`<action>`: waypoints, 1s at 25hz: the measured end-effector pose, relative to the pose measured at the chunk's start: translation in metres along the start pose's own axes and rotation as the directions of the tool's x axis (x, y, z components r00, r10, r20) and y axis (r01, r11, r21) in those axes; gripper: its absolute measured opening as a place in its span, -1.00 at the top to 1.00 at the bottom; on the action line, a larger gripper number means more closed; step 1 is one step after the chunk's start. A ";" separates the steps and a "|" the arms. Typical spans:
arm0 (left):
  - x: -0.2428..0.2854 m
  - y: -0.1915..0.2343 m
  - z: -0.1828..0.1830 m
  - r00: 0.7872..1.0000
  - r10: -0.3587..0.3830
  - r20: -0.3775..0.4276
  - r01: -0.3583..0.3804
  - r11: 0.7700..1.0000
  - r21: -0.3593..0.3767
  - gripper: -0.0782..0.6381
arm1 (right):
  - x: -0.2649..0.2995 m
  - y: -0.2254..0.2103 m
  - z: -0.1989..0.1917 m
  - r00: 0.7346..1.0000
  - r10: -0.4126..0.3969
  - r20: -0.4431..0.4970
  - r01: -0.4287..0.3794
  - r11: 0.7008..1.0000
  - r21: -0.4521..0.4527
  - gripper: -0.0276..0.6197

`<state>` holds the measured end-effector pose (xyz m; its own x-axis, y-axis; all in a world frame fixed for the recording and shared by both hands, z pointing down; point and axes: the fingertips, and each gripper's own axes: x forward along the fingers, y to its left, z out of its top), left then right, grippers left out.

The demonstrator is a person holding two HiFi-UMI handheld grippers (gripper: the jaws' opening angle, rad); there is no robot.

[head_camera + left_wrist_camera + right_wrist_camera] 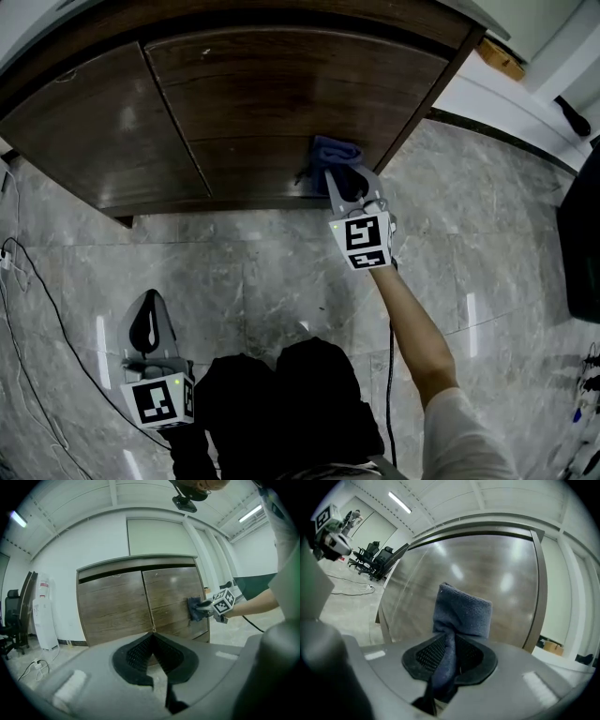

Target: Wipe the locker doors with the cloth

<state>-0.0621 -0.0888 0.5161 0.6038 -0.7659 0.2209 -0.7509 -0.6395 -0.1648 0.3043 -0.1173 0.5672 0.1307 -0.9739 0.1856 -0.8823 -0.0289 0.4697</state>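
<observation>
- Right gripper (343, 184): jaws clenched on one blue cloth (334, 154). In the right gripper view the cloth (463, 611) runs down between the two pads, and its folded end sticks out past the tips.
- The cloth lies against the locker's right door (281, 94), near that door's outer edge. In the left gripper view it (194, 609) sits about mid-height on the door and looks to be touching it.
- Left gripper (148, 321): jaws closed tip to tip with nothing between them, as seen in its own view (153, 654). It is held low over the floor (253, 281), well apart from the locker and in front of its left door (94, 131).
- Counts: 2 grippers, 1 cloth, 1 locker and 2 doors, both dark wood grain and both shut. The seam between them runs down the locker's middle.
- One bare forearm (412, 328) reaches from the person to the right gripper.
- One white appliance (44, 613) stands left of the locker, with a black chair (11, 620) further left.
- One cardboard box (502, 58) sits just past the locker's right side.
- Cables (37, 309) lie on the floor left of the locker, count unclear.
</observation>
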 end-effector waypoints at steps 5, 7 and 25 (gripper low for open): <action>-0.006 0.007 0.003 1.000 0.010 0.020 -0.010 1.000 -0.022 0.78 | -0.006 -0.026 0.084 0.996 -0.022 0.088 0.021 1.000 0.008 0.70; -0.009 0.008 0.004 1.000 0.012 0.027 -0.011 0.999 -0.032 0.78 | -0.007 -0.032 0.104 0.993 -0.034 0.109 0.033 0.999 0.010 0.70; -0.019 0.020 0.006 0.998 0.032 0.049 -0.029 0.998 -0.054 0.78 | -0.018 -0.070 0.202 0.968 -0.074 0.239 0.077 0.997 -0.002 0.70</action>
<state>-0.0871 -0.0870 0.5026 0.5920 -0.7882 0.1681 -0.7815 -0.6124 -0.1194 0.2719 -0.1432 0.3567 0.0837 -0.9946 -0.0611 -0.8690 -0.1029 0.4840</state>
